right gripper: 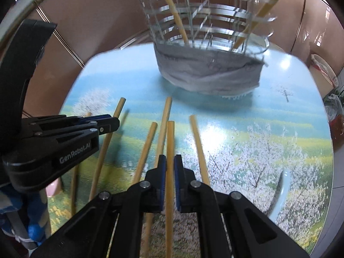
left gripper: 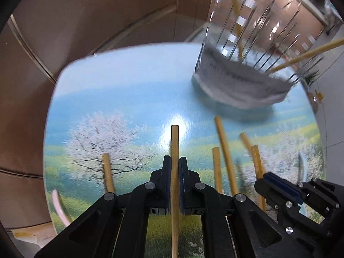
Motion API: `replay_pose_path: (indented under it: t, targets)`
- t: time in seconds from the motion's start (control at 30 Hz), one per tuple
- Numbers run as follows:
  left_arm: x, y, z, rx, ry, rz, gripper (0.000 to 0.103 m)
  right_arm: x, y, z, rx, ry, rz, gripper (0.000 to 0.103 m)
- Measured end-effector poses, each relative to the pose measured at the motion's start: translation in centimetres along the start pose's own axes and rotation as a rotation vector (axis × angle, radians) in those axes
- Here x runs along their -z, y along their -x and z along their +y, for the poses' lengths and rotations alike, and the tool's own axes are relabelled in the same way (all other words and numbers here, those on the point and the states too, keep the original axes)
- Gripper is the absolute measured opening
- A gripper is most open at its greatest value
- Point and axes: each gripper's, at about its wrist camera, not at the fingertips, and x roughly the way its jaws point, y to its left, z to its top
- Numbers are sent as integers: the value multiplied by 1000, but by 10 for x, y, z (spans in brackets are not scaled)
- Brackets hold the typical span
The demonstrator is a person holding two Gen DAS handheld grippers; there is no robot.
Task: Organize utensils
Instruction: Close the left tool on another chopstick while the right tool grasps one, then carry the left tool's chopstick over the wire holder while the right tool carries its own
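Each claw pinches one chopstick. The left claw (left gripper: 175,161) has its blue-padded jaws pressed onto a chopstick (left gripper: 175,150) that runs straight forward between them, its blunt round end poking out ahead. The right claw (right gripper: 169,161) grips a second chopstick (right gripper: 170,142) the same way. Holding each stick lengthwise along the jaws probably makes it easy to tip up and drop end-first into the holder.

The sticks are plain pale wood or bamboo, round, smooth and slim. Several loose chopsticks (right gripper: 146,146) lie fanned on the bench (right gripper: 258,129) just beside the gripped ones, roughly parallel and pointing toward the holder, so most of the sorting looks not yet done.

The holder (right gripper: 206,28) stands at the far side of the bench, well apart from both claws. It is a round basket of thin wire and shiny flat bands, with a grey wrinkled cloth (right gripper: 210,73) wrapped around its base. Two chopsticks already lean inside it, tilted outward against the rim.

The bench top is glossy, printed with blossom trees, green fields and blue sky, its corners rounded. A pink spoon (left gripper: 60,206) lies at its left edge and a pale spoon (right gripper: 281,193) at the right. Brown tiled walls stand behind.
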Motion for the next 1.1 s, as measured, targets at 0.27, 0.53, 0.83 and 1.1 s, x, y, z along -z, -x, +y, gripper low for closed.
replay_pose_path:
  t: [0.27, 0.53, 0.83, 1.1]
  targets:
    - [27, 65, 7, -12, 34, -124, 6, 23, 71, 6, -38, 32, -155, 6]
    - [57, 133, 9, 3, 68, -233, 6, 48, 146, 25, -25, 79, -298, 6]
    - [83, 209, 8, 33, 93, -392, 6, 63, 207, 50, -19, 111, -424, 6]
    - [89, 255, 3, 54, 101, -486, 6, 64, 249, 60, -9, 131, -501, 6]
